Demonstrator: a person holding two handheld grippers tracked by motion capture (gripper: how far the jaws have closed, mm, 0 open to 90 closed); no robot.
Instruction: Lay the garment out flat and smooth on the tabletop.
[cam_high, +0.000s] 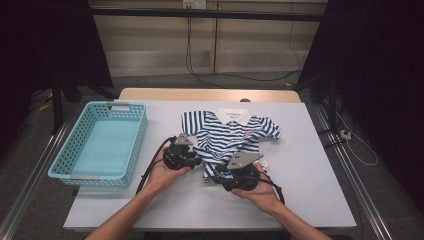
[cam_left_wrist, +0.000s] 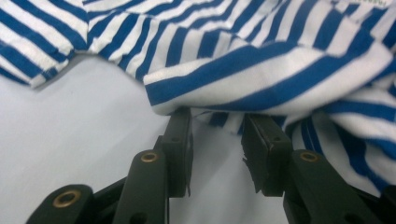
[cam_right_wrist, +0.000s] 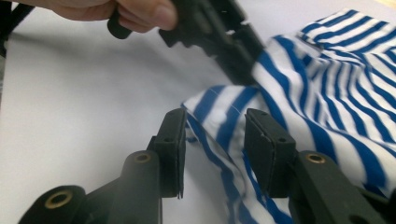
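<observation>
Shirt (cam_high: 227, 137) hem hidden under grippers; forearms cut off below.

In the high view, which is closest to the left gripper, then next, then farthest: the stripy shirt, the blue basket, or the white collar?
1. Stripy shirt: at the left gripper tips.
2. White collar: up the shirt, toward the table's far side.
3. Blue basket: at the table's left edge.

Shirt (cam_high: 220, 131) — blue-white stripes, white collar; basket (cam_high: 100, 142) — turquoise.
</observation>
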